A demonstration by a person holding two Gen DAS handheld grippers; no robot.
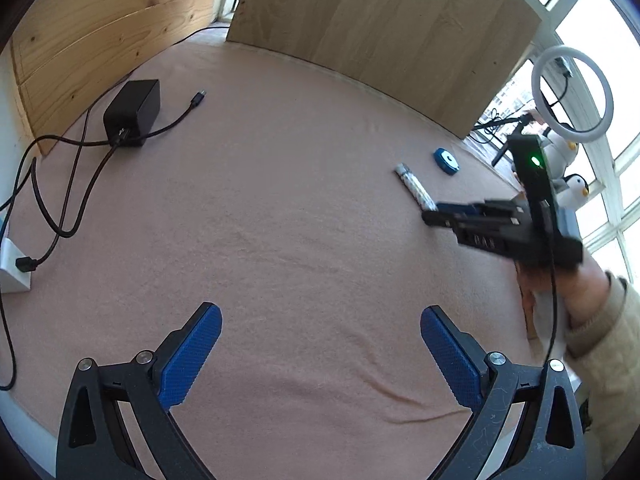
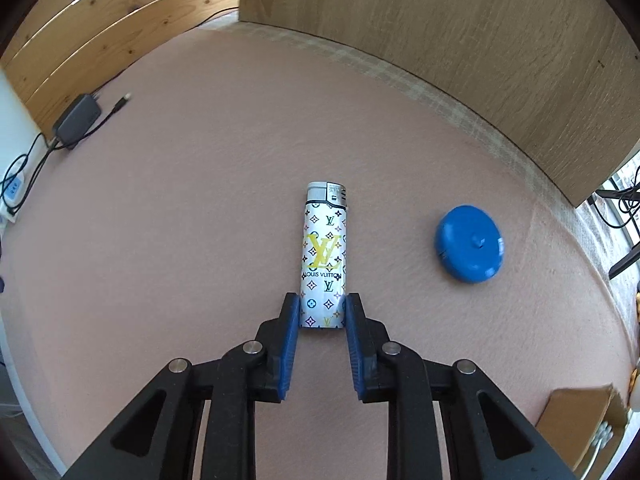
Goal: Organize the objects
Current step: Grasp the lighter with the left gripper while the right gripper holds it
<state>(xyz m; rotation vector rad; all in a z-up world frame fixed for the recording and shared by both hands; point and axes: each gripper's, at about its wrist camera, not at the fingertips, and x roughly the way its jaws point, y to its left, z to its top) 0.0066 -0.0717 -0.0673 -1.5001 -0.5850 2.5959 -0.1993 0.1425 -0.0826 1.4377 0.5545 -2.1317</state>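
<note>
Right wrist: pink cloth [image 2: 200, 220], wooden panels [image 2: 460, 40] behind.

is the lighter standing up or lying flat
Lying flat. The lighter rests lengthwise on the pink cloth, printed face up, metal cap pointing away, with the right gripper closed on its base end.

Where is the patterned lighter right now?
The lighter lies flat on the pink cloth at the centre of the right wrist view, its base between the right gripper pads, with the blue round case to its right.
</note>
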